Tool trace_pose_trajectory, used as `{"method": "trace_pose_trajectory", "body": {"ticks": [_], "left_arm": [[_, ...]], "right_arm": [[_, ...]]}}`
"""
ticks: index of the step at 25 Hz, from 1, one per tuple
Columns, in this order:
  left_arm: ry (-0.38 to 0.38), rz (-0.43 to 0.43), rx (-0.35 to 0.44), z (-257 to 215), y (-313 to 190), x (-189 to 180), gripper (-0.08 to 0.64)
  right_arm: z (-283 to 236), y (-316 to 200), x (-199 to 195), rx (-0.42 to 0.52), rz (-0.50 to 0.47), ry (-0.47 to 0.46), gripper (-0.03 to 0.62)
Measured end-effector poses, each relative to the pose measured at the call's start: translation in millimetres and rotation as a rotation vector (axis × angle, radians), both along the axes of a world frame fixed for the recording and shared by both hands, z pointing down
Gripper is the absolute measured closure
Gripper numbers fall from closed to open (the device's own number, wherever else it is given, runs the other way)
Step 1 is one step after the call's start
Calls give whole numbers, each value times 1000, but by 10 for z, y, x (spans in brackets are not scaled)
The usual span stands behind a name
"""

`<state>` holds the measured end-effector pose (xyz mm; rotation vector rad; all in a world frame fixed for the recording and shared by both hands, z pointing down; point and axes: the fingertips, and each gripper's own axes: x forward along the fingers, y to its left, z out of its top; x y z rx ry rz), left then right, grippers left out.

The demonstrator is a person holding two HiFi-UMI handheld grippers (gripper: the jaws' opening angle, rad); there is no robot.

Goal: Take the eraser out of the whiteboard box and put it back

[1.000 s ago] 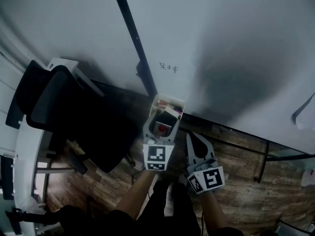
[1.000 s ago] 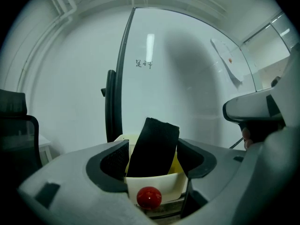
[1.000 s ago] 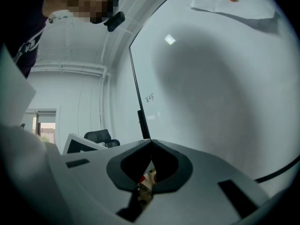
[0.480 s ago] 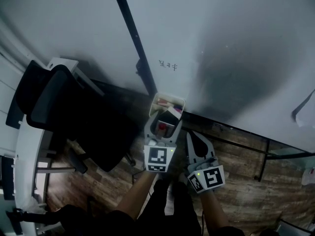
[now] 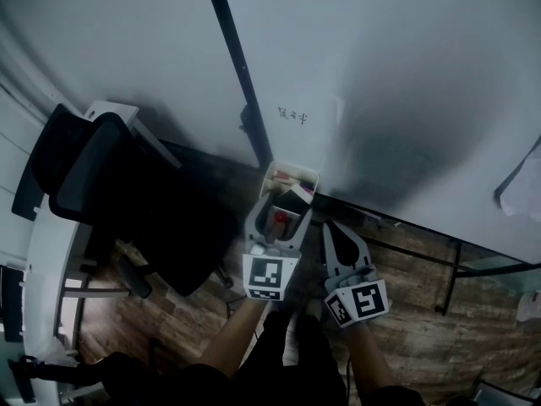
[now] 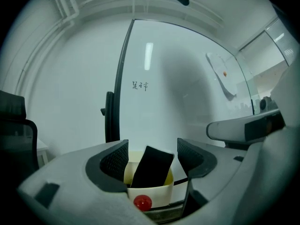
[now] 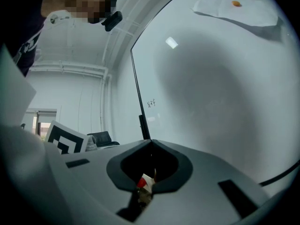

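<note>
A small cream box [image 5: 292, 171] hangs on the whiteboard's lower edge. The black eraser [image 6: 152, 167] stands tilted inside the box [image 6: 151, 193], its top poking above the rim. My left gripper [image 5: 280, 211] is open just in front of the box. In the left gripper view its jaws [image 6: 152, 154] frame the eraser without touching it. The eraser [image 5: 293, 196] shows between the jaw tips in the head view. My right gripper [image 5: 330, 227] is shut and empty, to the right of the box and a little below it, pointing at the whiteboard [image 7: 220, 102].
A black vertical frame bar [image 5: 239, 74] splits the whiteboard, with small handwriting [image 5: 292, 116] beside it. A black office chair [image 5: 110, 194] and a white desk [image 5: 49, 256] stand to the left. Wooden floor [image 5: 431, 328] lies below. A paper sheet [image 5: 520, 193] hangs at far right.
The left gripper has eased back slightly toward me, away from the box. The right gripper has hardly moved and stays shut.
</note>
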<state>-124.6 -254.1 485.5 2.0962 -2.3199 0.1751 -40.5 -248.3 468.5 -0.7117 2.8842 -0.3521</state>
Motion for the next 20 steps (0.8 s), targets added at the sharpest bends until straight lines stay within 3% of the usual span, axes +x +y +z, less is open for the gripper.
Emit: {"method": "trace_pose_trajectory", "body": {"ticks": [6,11,12,14,15,20], "left_arm": [[26,24,52,-438,234,-16,265],[21,108,86,-817,504,104,282],[8,126,92,-883,564,127,316],[-6,143,115,-1008,697,138,482],[-7,147,128,-1055,761,138,520],[-3,193,157,-1148,937,152,554]], "right_arm": [[-338,78,13,49,-6,-14,589],[-656,255,83,106,1,-16,589],[-714,295,97,118,3,-18,589],[-818,377,114,140,4,-22,589],[-859,417,117,149,3,-22,589],[-941,541,72,176,-4,-16,589]]}}
